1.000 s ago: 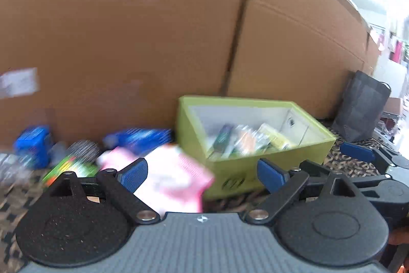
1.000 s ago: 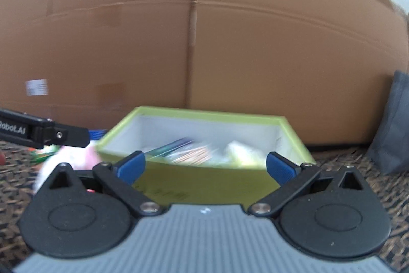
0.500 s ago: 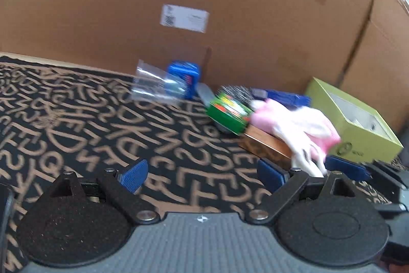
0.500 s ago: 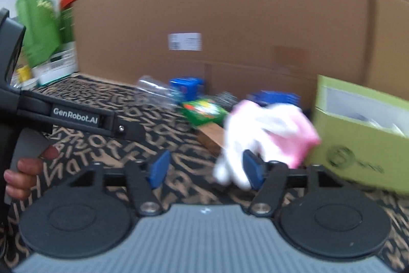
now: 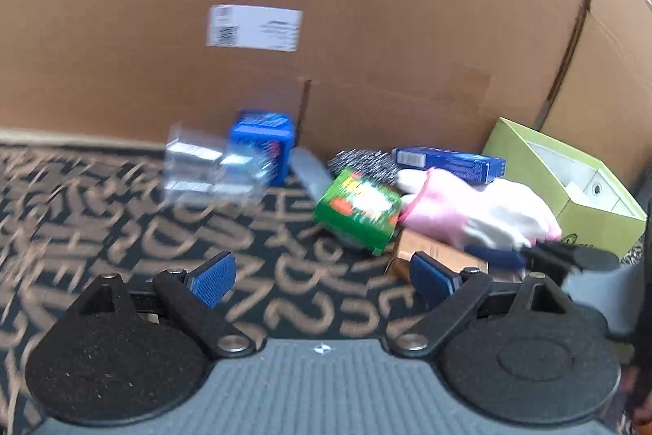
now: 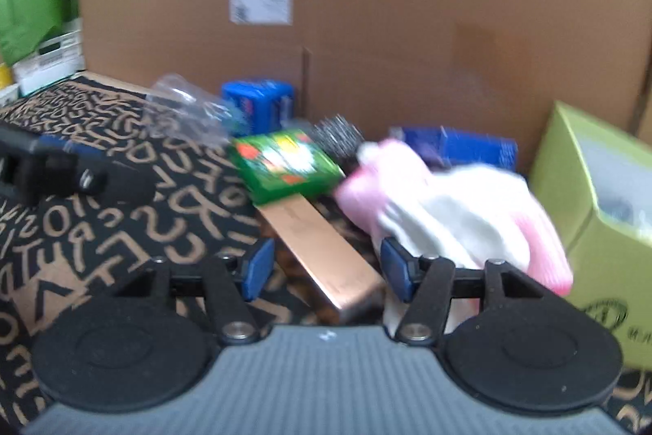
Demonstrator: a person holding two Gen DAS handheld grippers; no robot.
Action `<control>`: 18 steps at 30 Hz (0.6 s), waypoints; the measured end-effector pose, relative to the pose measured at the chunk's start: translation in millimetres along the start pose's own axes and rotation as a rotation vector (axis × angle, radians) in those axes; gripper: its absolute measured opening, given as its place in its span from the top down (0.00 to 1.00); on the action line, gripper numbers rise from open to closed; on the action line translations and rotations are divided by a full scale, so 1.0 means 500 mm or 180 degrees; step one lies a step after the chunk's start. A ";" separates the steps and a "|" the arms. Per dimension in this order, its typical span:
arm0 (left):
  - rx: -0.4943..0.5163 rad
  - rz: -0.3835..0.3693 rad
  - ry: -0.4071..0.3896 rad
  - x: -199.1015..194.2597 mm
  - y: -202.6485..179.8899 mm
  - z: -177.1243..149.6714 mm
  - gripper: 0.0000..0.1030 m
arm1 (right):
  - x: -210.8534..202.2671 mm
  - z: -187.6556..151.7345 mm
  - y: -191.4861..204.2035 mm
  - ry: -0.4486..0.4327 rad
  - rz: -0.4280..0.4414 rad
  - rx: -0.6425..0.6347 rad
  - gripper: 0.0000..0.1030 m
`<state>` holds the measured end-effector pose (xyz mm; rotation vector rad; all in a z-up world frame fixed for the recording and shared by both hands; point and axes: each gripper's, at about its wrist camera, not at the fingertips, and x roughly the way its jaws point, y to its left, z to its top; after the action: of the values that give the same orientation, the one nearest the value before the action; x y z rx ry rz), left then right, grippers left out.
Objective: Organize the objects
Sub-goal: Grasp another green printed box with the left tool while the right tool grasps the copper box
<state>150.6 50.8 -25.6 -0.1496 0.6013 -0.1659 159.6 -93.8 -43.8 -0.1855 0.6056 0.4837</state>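
**A:** What is nearest the cameras?

**B:** In the left wrist view, the left gripper (image 5: 322,274) stands wide open at the bottom of the frame. Only the black mat with tan letters (image 5: 122,223) shows between its blue pads. In the right wrist view, the right gripper (image 6: 326,268) is about half open, and its jaws have just been closing.

**A:** Has it caught anything?

**B:** The near end of a long copper-brown cardboard box (image 6: 326,251) lies between the pads, but I see neither pad pressing on it. A pink and white fabric glove (image 6: 456,215) lies just right of centre, close against the right finger and over the far right side of that box.

**A:** And beyond those?

**B:** A flat green box with bright print (image 6: 285,166) rests on the copper box's far end at centre. Behind it is a grey steel-wire scourer (image 6: 338,137). To the right of the scourer is a long blue carton (image 6: 460,147). To the left are a squat blue box (image 6: 258,104) and a crumpled clear plastic wrapper (image 6: 183,113).

**A:** Where does the sorting bin sit?

**B:** An open lime-green cardboard box (image 6: 591,190) fills the right edge, just beside the glove. Its contents are too blurred to name. A tall brown cardboard carton (image 6: 407,7) with a white label (image 6: 261,5) closes off the back.
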 end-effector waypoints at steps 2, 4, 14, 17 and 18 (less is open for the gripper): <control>0.0138 -0.0033 0.0059 0.034 -0.018 0.016 0.08 | -0.007 -0.003 0.001 0.0003 0.0002 -0.0004 0.50; 0.0335 -0.0090 0.0092 0.066 -0.037 0.029 0.08 | -0.016 -0.011 0.012 0.0021 -0.0028 -0.0077 0.59; 0.0983 0.0179 0.0137 0.165 -0.081 0.057 0.37 | -0.044 -0.039 0.043 0.0062 -0.0070 -0.0102 0.69; 0.0879 0.0142 0.0202 0.152 -0.068 0.052 0.38 | -0.055 -0.045 0.038 0.0079 -0.0035 0.0065 0.70; 0.0876 0.0114 0.0218 0.140 -0.064 0.047 0.38 | -0.064 -0.050 0.038 0.0082 -0.0025 0.0105 0.70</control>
<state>217.5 7.6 -39.0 0.1334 0.6427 -0.2181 115.1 -97.2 -45.8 -0.1628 0.6374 0.4641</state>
